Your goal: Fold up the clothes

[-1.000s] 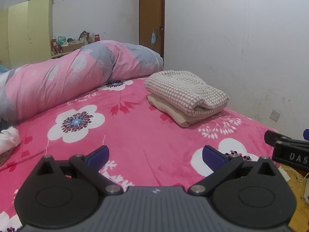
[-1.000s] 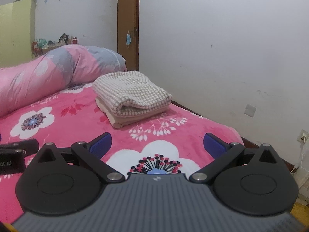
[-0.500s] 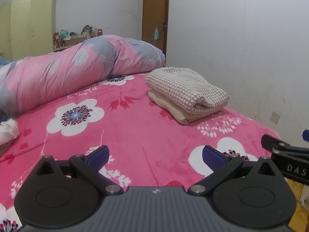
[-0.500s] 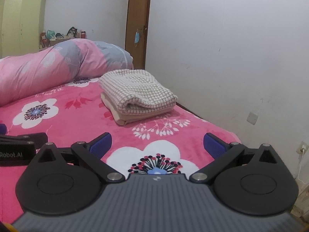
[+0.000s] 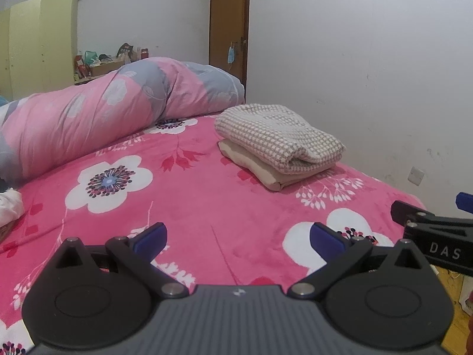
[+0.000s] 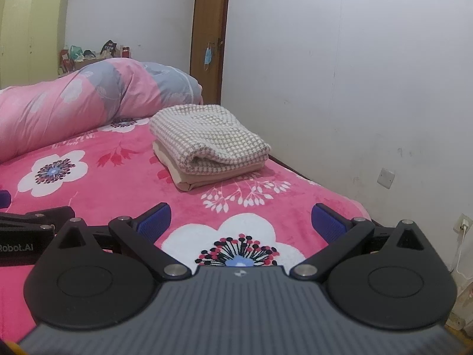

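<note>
While nothing is gripped by either tool, the left gripper and the right gripper are held low over the pink floral bedspread, each with its blue-padded jaws spread wide. Further up the bed, near the white wall, a folded checked garment is stacked on a folded beige garment, well apart from both grippers. A rolled pink-and-grey duvet is seen beyond the stack.
</note>
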The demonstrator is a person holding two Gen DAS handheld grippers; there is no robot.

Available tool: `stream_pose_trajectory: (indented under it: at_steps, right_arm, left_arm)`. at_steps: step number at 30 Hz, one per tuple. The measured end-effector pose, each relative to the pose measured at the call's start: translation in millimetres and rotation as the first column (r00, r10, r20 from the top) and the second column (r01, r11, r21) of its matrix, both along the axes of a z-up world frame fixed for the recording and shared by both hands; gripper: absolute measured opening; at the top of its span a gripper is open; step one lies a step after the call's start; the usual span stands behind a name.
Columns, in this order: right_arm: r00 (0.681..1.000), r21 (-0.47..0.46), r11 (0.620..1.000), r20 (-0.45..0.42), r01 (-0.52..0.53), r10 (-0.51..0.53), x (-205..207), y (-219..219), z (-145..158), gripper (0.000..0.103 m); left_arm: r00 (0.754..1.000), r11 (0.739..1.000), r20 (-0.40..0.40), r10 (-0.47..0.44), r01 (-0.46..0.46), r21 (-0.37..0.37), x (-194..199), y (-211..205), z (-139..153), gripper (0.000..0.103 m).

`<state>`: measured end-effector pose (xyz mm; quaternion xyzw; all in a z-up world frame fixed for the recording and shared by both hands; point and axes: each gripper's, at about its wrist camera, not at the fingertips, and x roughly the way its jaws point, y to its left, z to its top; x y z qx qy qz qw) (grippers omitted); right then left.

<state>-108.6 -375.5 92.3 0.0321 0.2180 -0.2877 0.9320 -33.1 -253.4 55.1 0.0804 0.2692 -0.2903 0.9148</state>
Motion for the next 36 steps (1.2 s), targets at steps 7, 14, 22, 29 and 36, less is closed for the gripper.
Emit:
stream_pose_trajectory:
  at_steps: [7,14,22,29,36]
  right_arm:
    - [1.0,-0.007,1.0,-0.008,-0.01,0.01,2,3,-2,0.102]
    - [1.0,-0.009,1.0,-0.013,-0.012,0.012,2,4,-3,0.102]
    - [1.0,-0.006,1.0,-0.016,-0.007,0.007,1,4,-3,0.102]
    - [1.0,-0.001,1.0,-0.02,0.014,-0.014,-4,-4,-5,0.102]
    - [0.999,0.011,0.999,-0.025,0.043,-0.042,-9,-15,-10,0.102]
  left_arm:
    - [1.0,1.0,0.007,0.002,-0.002,0.009,-1,-3,-1,0.103]
    - [1.0,1.0,0.007,0.004,-0.004,-0.001,-1,-2,-1,0.103]
    - [1.0,1.0,0.001,-0.007,0.007,-0.009,-3,-2,-2,0.103]
    - [1.0,1.0,-0.021,-0.022,0.022,-0.009,-5,-11,-9,0.103]
    - [0.998,0.999,-0.036,-0.045,0.045,0.004,-9,-23,-16,0.103]
